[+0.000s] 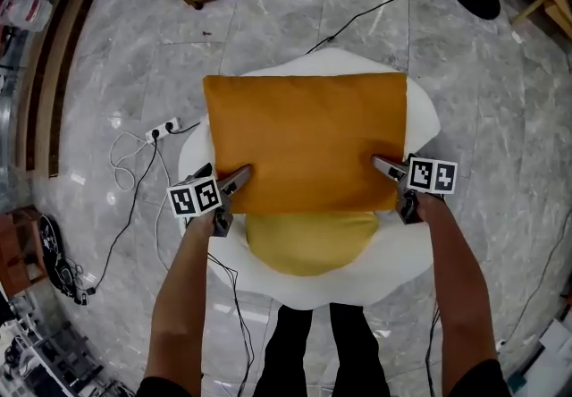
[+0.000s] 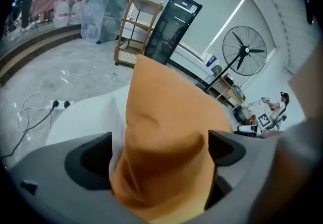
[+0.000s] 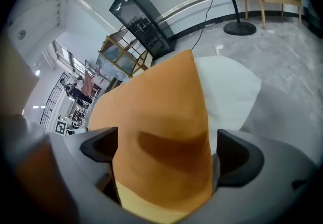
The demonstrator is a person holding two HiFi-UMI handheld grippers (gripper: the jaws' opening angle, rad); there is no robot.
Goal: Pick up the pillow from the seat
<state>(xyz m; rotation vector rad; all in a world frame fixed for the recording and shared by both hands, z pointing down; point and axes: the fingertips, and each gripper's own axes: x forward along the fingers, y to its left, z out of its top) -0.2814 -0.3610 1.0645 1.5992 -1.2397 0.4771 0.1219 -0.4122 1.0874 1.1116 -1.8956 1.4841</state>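
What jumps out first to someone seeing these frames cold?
The orange pillow dominates the middle of the head view, spread over the white seat. The left gripper and right gripper are each shut on one of its near corners, and each gripper view is filled with pinched orange fabric. A yellow cushion shows below the pillow's near edge.
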